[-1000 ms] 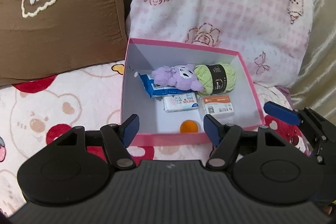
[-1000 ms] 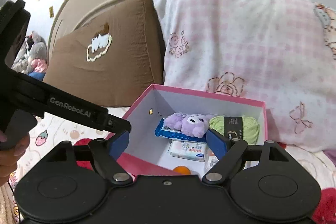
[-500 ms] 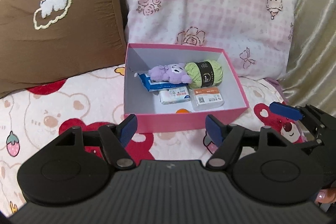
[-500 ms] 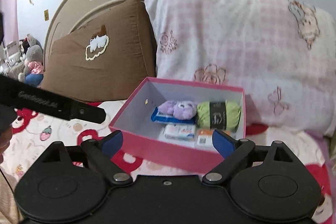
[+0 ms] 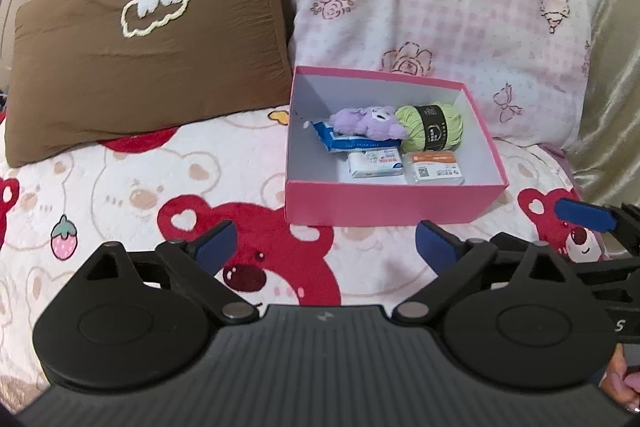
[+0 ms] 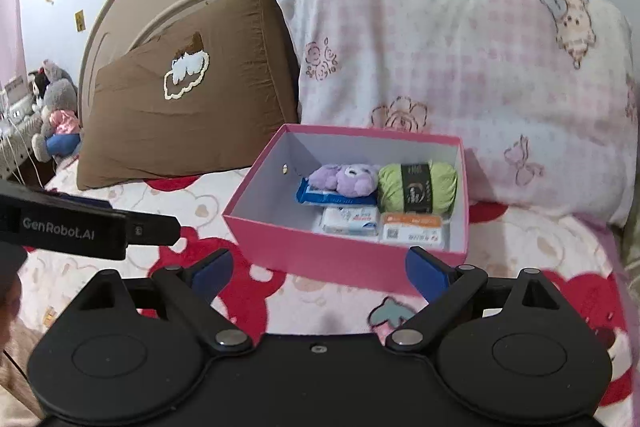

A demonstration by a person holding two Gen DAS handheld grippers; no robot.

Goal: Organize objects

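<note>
The main risk from here is to the box (image 5: 384,203) itself. It is a light pink cardboard tray sitting on a soft, plush bed (image 5: 120,179), not a firm base, and it leans close against the pink pillow (image 5: 420,7) behind it. A push on a wall, or a lift by one thin edge, would probably tip it or buckle the card and spill what is stacked inside. Both claws sit low in their frames, near the box's front wall, so a careless sweep could also nudge it askew.

The left claw (image 5: 326,243) is empty and its jaws are opening, already spread wide, with only the bear-print blanket between them. The right claw (image 6: 320,267) is also empty and stands wide, just in front of the box's near wall and not touching it.

The box sits right of centre in the left view and at centre in the right view. Its contents crowd the right half; the left half shows bare white floor. A purple plush (image 5: 370,121) lies on a blue packet (image 5: 334,141) toward the back. A green yarn ball (image 5: 434,127) with a black band rests just beside the plush, near the right wall. In front lie a white tissue pack (image 5: 374,163) and, beside it, an orange-topped pack (image 5: 434,169). Nothing loose shows on the bed, so the sorting looks close to finished.

A brown pillow (image 5: 140,43) fills the upper left.
</note>
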